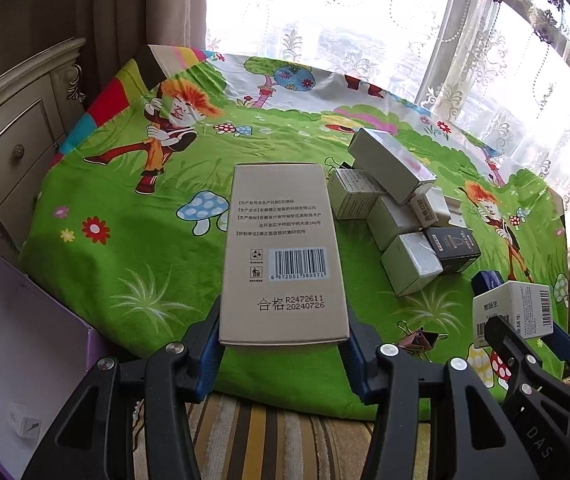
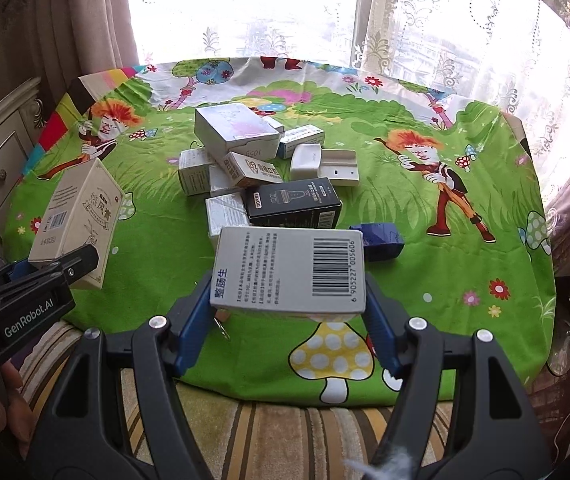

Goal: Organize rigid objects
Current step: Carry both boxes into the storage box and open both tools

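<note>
Beige carton [image 1: 281, 256]: matt, uncoated-looking cardboard with black print. White carton [image 2: 289, 274]: smooth card, faint sheen. Black carton [image 2: 293, 202] in the pile: glossy coated card. Large silver-grey box [image 2: 237, 130] at the far end of the pile: reflective, satin finish. Cloth [image 1: 133, 264] over the counter: thin printed fabric, slightly shiny, creased at the far edge. Left tool [image 1: 285, 350]: black matt plastic frame, blue pads, bright metal rivets. Curtain [image 1: 485, 52]: sheer lace. Cabinet [image 1: 9, 144], left: painted wood, semi-gloss.

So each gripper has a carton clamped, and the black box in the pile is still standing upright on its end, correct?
Not quite. The black box lies flat on its side in the pile, as the right wrist view shows. The left gripper does clamp the beige carton, the right gripper the white carton.
</note>
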{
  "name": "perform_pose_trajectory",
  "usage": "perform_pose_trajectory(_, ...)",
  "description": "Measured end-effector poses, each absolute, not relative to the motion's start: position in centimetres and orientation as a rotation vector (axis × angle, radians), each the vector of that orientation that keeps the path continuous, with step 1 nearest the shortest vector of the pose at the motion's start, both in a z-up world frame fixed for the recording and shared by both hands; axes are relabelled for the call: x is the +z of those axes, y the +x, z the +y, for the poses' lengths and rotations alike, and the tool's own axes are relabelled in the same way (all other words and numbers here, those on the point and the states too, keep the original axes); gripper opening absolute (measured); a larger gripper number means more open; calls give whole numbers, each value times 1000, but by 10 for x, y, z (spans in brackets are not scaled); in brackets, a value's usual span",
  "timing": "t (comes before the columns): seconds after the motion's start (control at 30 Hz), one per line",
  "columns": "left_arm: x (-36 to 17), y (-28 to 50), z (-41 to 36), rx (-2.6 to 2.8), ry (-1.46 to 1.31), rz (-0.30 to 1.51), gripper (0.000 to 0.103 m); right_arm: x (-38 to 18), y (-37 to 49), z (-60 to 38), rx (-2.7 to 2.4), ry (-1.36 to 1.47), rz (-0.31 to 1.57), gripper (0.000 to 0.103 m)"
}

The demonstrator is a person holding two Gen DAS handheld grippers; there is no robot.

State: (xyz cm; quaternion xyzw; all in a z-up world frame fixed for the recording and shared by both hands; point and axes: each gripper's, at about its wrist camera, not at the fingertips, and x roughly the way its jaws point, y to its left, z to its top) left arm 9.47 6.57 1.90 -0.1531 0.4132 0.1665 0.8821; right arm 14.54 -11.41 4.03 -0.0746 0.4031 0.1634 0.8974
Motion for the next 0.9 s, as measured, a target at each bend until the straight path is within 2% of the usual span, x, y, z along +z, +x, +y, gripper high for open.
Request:
perform_pose_trajectory(0.6,31,8,145,491,-461,786,52,69,90,-39,510,-256,783,72)
perform_pose_trajectory(0.9,16,-56,202,638,-572,763,52,70,61,23,674,-310,805,72)
